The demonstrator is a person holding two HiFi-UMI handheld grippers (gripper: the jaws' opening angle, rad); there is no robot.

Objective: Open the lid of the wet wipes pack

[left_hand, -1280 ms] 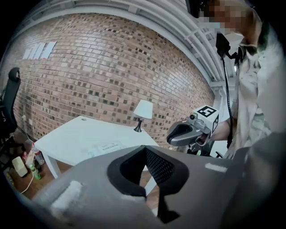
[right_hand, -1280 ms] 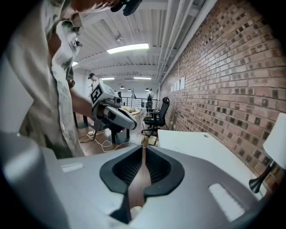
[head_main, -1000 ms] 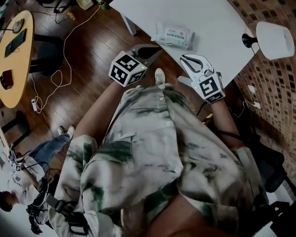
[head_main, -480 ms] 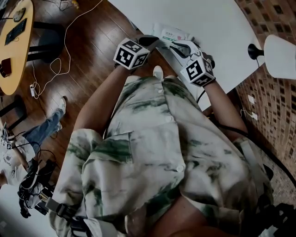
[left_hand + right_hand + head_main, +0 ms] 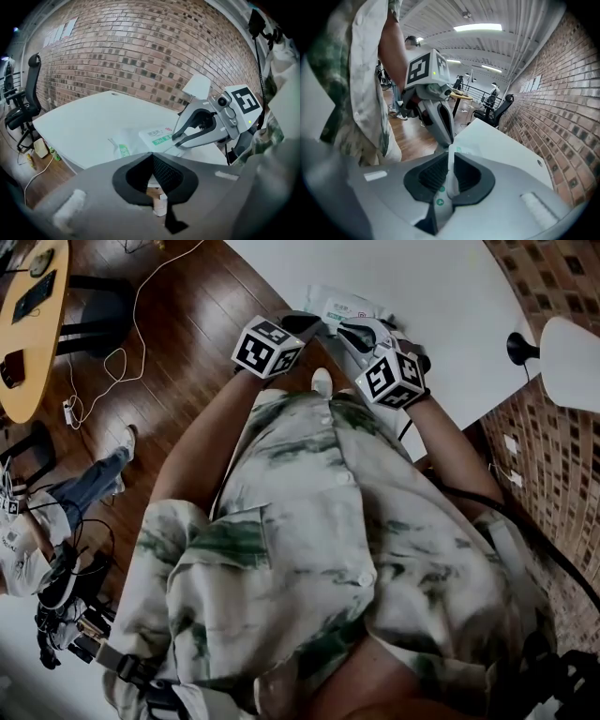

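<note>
The wet wipes pack (image 5: 343, 306), white with green print, lies near the front edge of the white table (image 5: 441, 287). My right gripper (image 5: 347, 335) reaches it from the right and is shut on its near edge; in the right gripper view the pack's white film (image 5: 450, 180) is pinched between the jaws (image 5: 450, 161). The left gripper (image 5: 313, 326) is shut and its tip sits at the pack's left end. Nothing shows between its jaws (image 5: 151, 158) in the left gripper view, where the pack (image 5: 154, 136) lies just beyond them. I cannot see the lid.
A white lamp (image 5: 572, 348) stands at the table's right by the brick wall. Left of the table are a wooden floor with cables, a round wooden table (image 5: 28, 334) and another person (image 5: 37, 549). A black office chair (image 5: 23, 108) stands beyond the table's far end.
Both grippers have moved up to the pack. The right one swung left from the table's edge and has shut on the pack's edge. The left one stayed shut.
</note>
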